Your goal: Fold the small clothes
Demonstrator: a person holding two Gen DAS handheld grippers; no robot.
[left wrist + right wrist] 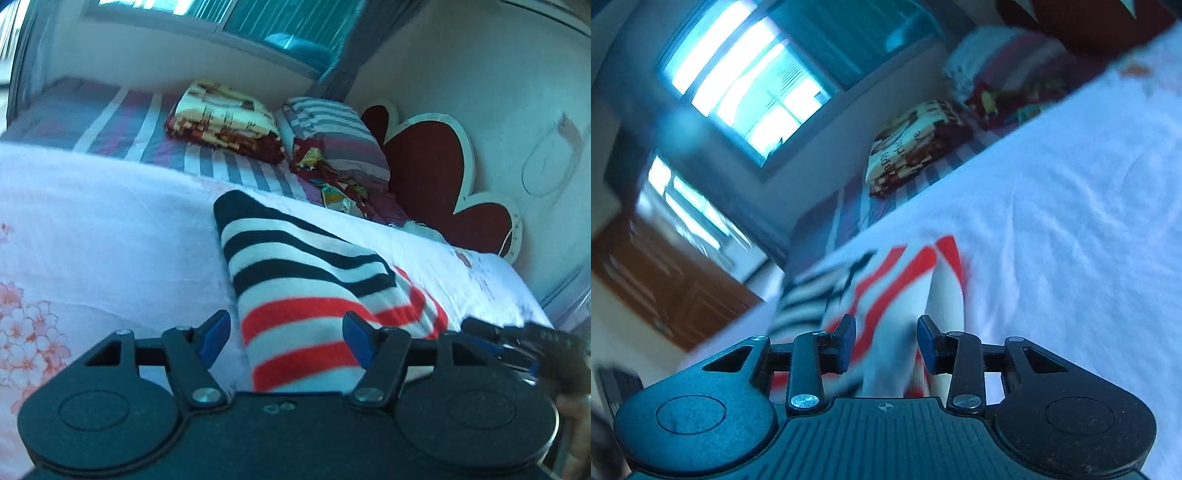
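The striped knit garment [295, 280] with black, white and red bands lies on the white flowery bedsheet [92, 229]. The left gripper [286, 339] and right gripper [886, 341] both gape apart. The garment's near end hides behind them, and the right view is blurry.

Your left gripper [286, 338] has its jaws spread wide; your right gripper [886, 343] is likewise parted.

This is a bedroom in a home — a bed [122, 122] with a striped sheet fills the view, a white flowered cover [92, 229] spread over it. A folded blanket [221, 118] and a pillow [332, 129] lie by the wall, below a window [746, 85] — a wooden cabinet [657, 280] stands nearby.
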